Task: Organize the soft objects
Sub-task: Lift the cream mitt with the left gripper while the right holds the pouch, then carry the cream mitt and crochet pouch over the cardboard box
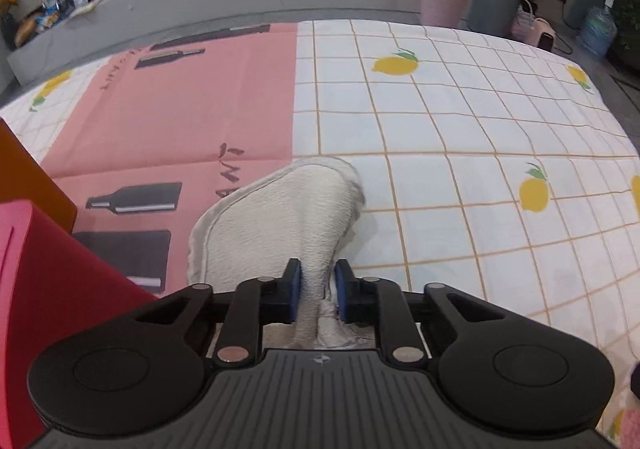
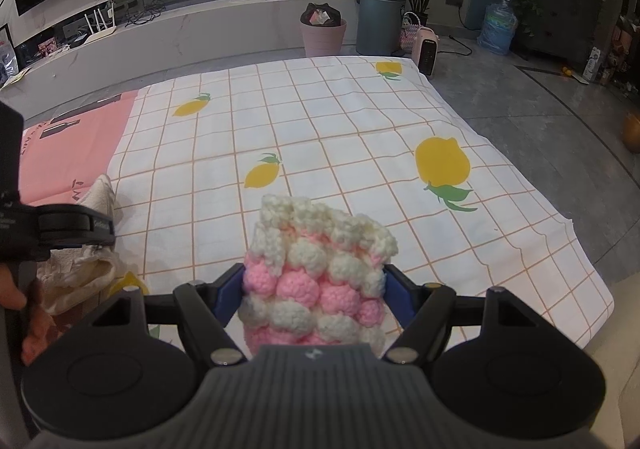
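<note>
A white terry cloth (image 1: pixel 276 221) lies half on the pink mat and half on the lemon-print tablecloth (image 1: pixel 460 121). Its near end is bunched up between the blue pads of my left gripper (image 1: pixel 318 289), which is shut on it. In the right wrist view a knitted piece of pink and cream bobbles (image 2: pixel 316 281) stands upright between the blue pads of my right gripper (image 2: pixel 314 297), which is shut on it above the tablecloth (image 2: pixel 320 137). The left gripper (image 2: pixel 102 229) shows at the left edge there, over the white cloth (image 2: pixel 80 273), with a person's hand (image 2: pixel 28 313) behind it.
A pink mat printed with dark bottles (image 1: pixel 180 113) covers the table's left part. A red box (image 1: pixel 60 289) and an orange one (image 1: pixel 24 169) stand at the near left. The table's far and right edges drop to a grey floor with a pink bin (image 2: pixel 323 35) and a grey bin (image 2: pixel 380 19).
</note>
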`<action>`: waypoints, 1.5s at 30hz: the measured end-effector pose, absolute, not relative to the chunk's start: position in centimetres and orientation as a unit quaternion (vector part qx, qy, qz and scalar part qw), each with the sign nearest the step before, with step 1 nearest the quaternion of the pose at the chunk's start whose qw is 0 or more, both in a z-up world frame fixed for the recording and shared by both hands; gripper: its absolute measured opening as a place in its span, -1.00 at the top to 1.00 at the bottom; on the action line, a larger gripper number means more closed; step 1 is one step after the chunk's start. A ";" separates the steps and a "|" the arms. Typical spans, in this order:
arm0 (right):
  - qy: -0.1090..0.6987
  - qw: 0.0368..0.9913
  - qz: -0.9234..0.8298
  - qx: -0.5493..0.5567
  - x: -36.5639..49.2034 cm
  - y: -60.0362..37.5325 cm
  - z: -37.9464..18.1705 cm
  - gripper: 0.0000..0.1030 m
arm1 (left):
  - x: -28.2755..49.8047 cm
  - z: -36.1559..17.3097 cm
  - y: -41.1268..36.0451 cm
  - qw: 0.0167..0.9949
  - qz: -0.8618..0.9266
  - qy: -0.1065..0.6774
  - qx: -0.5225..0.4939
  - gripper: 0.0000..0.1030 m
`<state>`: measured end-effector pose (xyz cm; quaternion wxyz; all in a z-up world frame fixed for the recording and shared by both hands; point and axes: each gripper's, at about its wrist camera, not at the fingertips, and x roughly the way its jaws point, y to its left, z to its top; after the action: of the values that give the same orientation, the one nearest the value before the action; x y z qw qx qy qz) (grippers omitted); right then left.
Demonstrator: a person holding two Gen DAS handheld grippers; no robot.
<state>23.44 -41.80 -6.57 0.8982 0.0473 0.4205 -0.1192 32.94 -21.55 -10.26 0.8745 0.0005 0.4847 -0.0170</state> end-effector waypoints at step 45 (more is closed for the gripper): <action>0.236 0.964 0.056 0.109 9.9 -35.8 6.4 0.19 | 10.3 12.5 -10.0 0.969 -0.193 0.149 0.026 0.69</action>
<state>9.95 -35.78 6.35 0.9639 0.1091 0.2363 0.0563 10.30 -10.02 12.48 0.9694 0.0261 0.1493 -0.1931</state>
